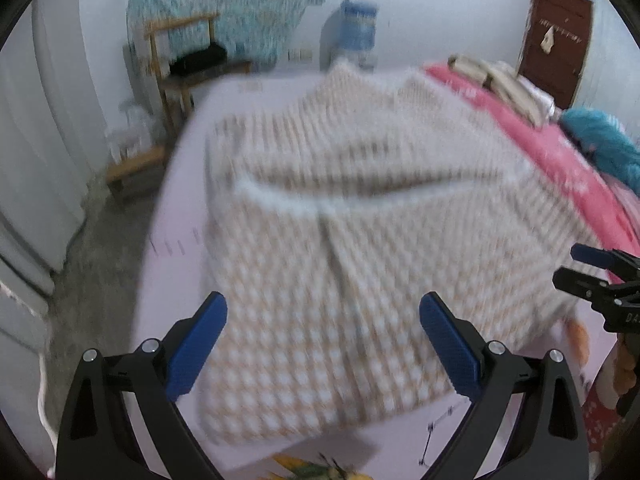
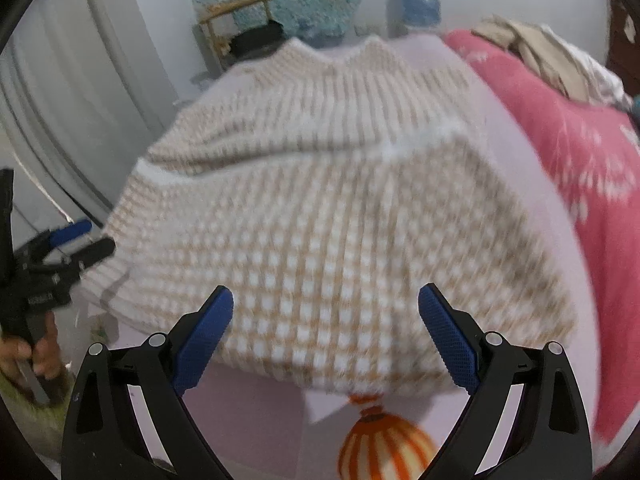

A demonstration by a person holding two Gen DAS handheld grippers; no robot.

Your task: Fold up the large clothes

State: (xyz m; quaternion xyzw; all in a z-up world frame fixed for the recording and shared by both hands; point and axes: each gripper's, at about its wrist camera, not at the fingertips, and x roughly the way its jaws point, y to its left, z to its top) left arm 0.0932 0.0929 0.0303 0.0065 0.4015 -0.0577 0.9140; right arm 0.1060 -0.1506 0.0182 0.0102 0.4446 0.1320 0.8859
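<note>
A beige-and-white checked knit sweater (image 1: 340,248) lies on a pale pink bed sheet (image 1: 176,208), with its lower part folded up over the body. It also shows in the right wrist view (image 2: 320,216). My left gripper (image 1: 323,320) is open and empty, hovering just above the sweater's near edge. My right gripper (image 2: 326,316) is open and empty above the near hem. The right gripper appears at the right edge of the left wrist view (image 1: 592,268). The left gripper appears at the left of the right wrist view (image 2: 80,240). Both views are motion-blurred.
A pink blanket (image 1: 552,168) with a pile of folded clothes (image 1: 504,80) and a teal cloth (image 1: 604,144) lies right of the sweater. A wooden chair (image 1: 180,60), a water dispenser (image 1: 352,32) and a brown door (image 1: 556,44) stand behind. Grey floor (image 1: 100,260) lies left.
</note>
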